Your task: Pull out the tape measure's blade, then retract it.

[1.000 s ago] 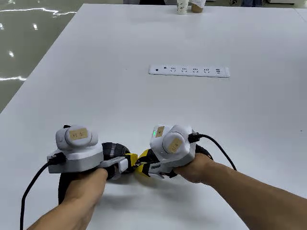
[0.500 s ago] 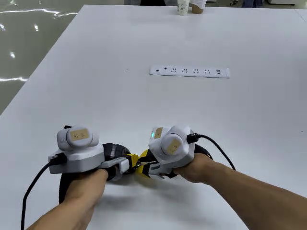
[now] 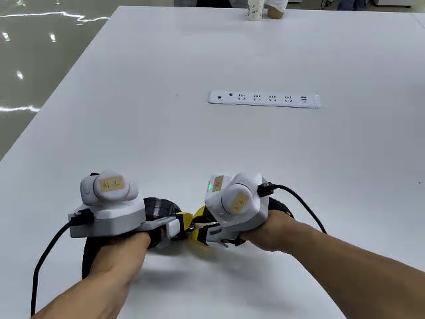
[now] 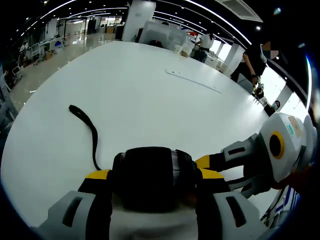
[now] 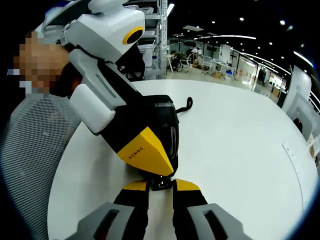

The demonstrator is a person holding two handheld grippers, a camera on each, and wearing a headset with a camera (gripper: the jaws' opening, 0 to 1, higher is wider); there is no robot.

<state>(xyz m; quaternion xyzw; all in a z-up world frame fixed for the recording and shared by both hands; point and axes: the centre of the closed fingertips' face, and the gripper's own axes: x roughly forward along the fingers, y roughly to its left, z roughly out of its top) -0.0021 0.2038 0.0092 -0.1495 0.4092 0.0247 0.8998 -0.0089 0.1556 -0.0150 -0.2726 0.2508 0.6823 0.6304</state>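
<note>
Where the right gripper's [image 5: 161, 187] yellow pads [image 5: 135, 186] meet, they're pinched shut on the small dark blade end [image 5: 161, 182], right at the mouth of the case; no length of blade shows betw. pads and case. Just beyond sits the tape measure [image 4: 150, 162], black body, clamped across its width by the left gripper [image 4: 152, 187], whose jaws are spread only as far as the case allows, w/ yellow tips on either side of it. In the right gripper view one of those yellow tips, marked w/ small lettering, lies against the case side. The 2 grippers point at each other, tips nearly touching, left one coming from the left, right one from the right.

Black wrist strap [image 4: 85, 125] trails from the case and lies curled flat on the table [image 3: 199, 146], to the left of it in the left gripper view.

In the head view, left hand [image 3: 119, 256] and right hand [image 3: 269, 232] hold the white gripper bodies close to the table's near edge, about centre. A black cable [image 3: 302, 203] loops off the right gripper to the right; another runs off the left one to the near left.

Further out: white power strip [image 3: 264, 99] lies flat mid-table, well apart from the grippers, and 2 cups [image 3: 253, 9] stand at the far edge.
</note>
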